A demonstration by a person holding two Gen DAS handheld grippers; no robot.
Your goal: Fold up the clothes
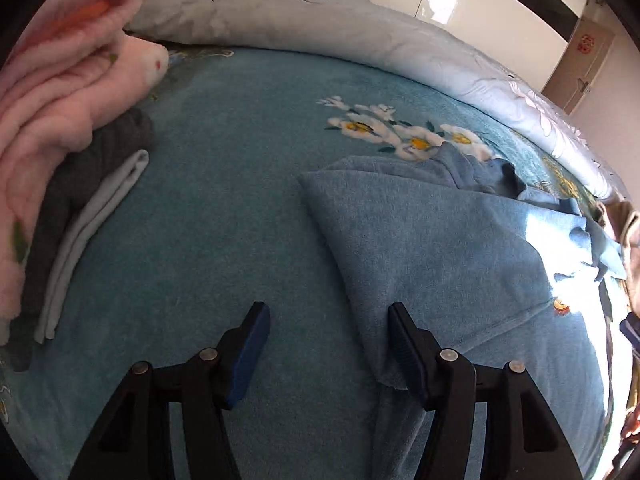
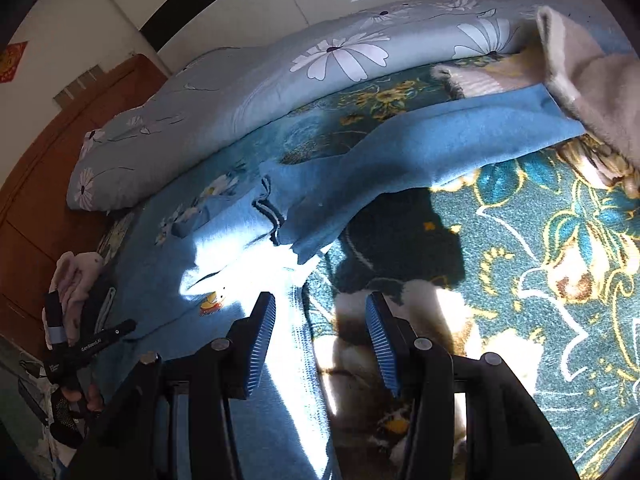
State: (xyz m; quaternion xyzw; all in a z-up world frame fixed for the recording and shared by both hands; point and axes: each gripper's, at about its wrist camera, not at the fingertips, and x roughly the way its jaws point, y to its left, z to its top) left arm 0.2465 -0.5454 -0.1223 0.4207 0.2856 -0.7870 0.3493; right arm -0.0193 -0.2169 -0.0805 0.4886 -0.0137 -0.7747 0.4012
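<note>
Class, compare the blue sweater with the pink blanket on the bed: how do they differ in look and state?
The blue sweater lies spread out and only partly folded; the pink blanket is already folded into thick layers. The sweater is a thin knit with a small cartoon patch; the blanket is fluffy and bulky. The sweater lies alone on the bedspread; the blanket sits atop a stack of folded clothes. Both rest on the bed.

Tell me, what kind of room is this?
Most likely a bedroom. The clothes lie on a bed with a teal flowered blanket, a rolled daisy-print quilt runs along its far side, and a wooden headboard stands at one end.
</note>
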